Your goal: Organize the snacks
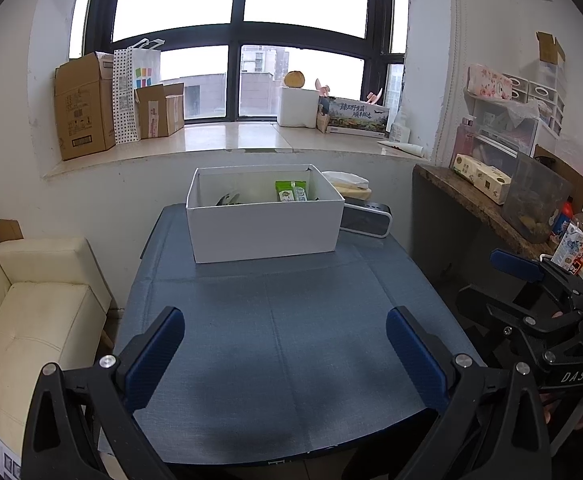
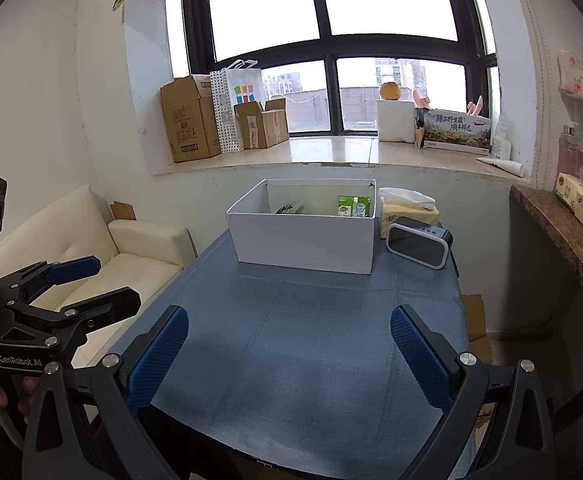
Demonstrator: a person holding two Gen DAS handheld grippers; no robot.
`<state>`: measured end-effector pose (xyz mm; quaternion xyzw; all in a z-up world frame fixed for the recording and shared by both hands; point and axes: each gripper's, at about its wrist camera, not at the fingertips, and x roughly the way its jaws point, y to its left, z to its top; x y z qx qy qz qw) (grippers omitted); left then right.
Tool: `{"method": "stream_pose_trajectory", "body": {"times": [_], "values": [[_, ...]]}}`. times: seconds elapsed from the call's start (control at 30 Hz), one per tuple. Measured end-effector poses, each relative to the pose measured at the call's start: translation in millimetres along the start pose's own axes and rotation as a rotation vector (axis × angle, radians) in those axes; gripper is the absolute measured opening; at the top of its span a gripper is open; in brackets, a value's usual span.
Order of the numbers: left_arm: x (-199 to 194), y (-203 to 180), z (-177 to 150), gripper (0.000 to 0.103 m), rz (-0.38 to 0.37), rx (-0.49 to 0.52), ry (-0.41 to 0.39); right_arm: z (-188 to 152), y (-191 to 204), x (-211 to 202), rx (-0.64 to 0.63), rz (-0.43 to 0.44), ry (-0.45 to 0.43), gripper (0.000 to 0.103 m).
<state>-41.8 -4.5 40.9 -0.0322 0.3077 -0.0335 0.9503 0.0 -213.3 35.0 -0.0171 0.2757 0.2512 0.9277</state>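
Observation:
A white open box [image 1: 265,228] stands at the far side of the blue-clothed table [image 1: 291,340]. Inside it a green snack packet [image 1: 290,191] leans upright and a dark packet [image 1: 227,199] lies at the left. The box [image 2: 305,240], green packet [image 2: 352,206] and dark packet [image 2: 289,209] also show in the right wrist view. My left gripper [image 1: 285,344] is open and empty over the near half of the table. My right gripper [image 2: 289,344] is open and empty, also well short of the box. Each gripper shows at the edge of the other's view.
A black clock-like device [image 1: 365,220] and a tissue pack [image 1: 349,184] sit right of the box. A cream sofa [image 1: 31,320] is at the left, a cluttered counter [image 1: 491,204] at the right. Cardboard boxes [image 1: 83,108] line the windowsill.

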Motion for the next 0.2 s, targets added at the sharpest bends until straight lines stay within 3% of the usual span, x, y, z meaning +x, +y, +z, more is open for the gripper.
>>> {"method": "stream_pose_trajectory", "body": {"times": [0.2], "values": [[-1.1,-0.8,-1.4,0.103,0.006,-0.001,-0.006,-0.8,0.2,-0.2,0.003,0.0,-0.001,0.103]]}}
